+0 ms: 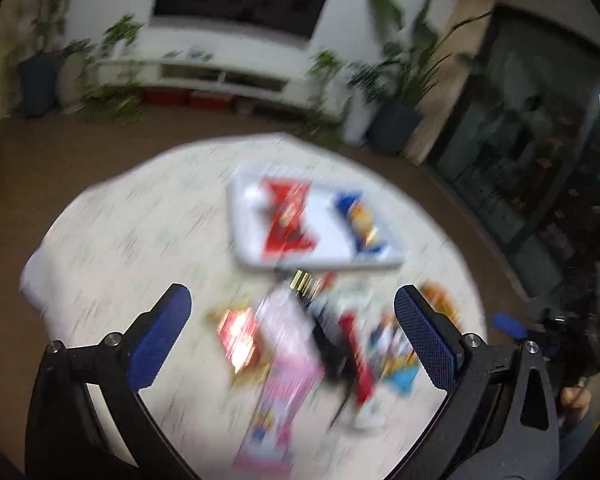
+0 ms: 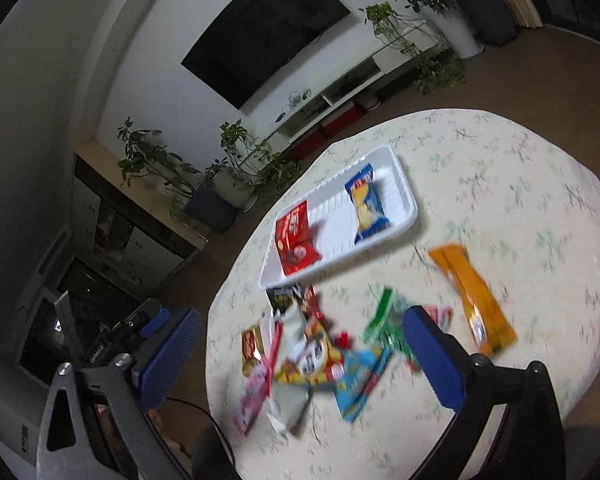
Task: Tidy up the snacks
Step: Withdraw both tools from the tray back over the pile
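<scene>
A white tray (image 2: 404, 216) sits on the round table and holds a red packet (image 2: 294, 240) and a blue packet (image 2: 366, 204). The tray (image 1: 248, 224) also shows, blurred, in the left wrist view with the red packet (image 1: 288, 216) and blue packet (image 1: 360, 216). A loose pile of snacks (image 2: 316, 352) lies in front of the tray, with a long orange packet (image 2: 472, 300) to its right. A pink box (image 1: 280, 360) lies in the pile. My left gripper (image 1: 292, 328) is open and empty above the pile. My right gripper (image 2: 300, 352) is open and empty above it too.
The table has a pale patterned cloth (image 2: 520, 184). Its edge drops to a brown floor (image 1: 28, 168). A TV (image 2: 260, 36), a low white shelf and potted plants (image 1: 404, 80) stand along the far wall. A dark cabinet (image 1: 540, 160) stands at the side.
</scene>
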`<action>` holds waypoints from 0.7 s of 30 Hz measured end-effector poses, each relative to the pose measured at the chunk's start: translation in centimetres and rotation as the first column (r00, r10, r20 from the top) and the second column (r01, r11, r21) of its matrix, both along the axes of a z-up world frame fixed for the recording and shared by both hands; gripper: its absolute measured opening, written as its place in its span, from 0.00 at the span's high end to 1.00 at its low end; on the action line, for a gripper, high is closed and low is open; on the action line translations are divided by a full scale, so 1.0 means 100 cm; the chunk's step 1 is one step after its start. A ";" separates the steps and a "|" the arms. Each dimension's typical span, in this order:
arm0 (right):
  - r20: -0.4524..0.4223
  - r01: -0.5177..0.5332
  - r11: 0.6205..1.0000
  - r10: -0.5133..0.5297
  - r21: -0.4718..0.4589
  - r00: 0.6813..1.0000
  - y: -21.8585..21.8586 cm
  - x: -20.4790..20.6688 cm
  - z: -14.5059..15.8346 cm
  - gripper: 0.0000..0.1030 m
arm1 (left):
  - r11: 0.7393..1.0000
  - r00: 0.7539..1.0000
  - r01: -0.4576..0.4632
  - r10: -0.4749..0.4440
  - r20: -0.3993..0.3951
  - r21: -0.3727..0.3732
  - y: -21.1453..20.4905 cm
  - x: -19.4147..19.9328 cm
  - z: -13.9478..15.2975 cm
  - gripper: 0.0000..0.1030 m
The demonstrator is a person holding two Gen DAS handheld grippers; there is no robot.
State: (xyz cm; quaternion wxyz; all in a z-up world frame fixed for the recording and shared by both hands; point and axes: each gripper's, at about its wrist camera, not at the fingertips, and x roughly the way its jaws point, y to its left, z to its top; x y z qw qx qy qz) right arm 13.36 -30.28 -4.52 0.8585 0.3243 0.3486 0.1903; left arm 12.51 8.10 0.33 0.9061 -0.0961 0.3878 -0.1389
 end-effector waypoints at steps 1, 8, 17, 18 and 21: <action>-0.006 -0.009 1.000 0.009 0.001 1.000 0.003 -0.010 -0.006 0.00 | 0.999 0.999 -0.036 0.036 -0.031 0.009 0.003 -0.012 -0.009 0.00; -0.054 0.038 0.989 -0.046 -0.144 0.997 0.021 -0.055 -0.032 0.00 | 0.993 0.991 -0.093 0.100 -0.090 0.074 0.006 -0.077 -0.062 0.00; -0.056 -0.024 0.968 0.010 -0.250 0.998 0.041 -0.063 -0.031 0.05 | 0.985 0.991 0.062 -0.041 -0.129 0.163 -0.030 -0.070 -0.075 0.06; -0.063 -0.030 0.970 0.015 -0.242 0.998 0.041 -0.062 -0.032 0.08 | 0.982 0.987 0.086 -0.061 -0.148 0.170 -0.032 -0.064 -0.075 0.09; -0.080 -0.049 0.971 0.031 -0.235 0.996 0.044 -0.062 -0.035 0.15 | 0.976 0.975 0.139 -0.105 -0.197 0.170 -0.034 -0.045 -0.079 0.23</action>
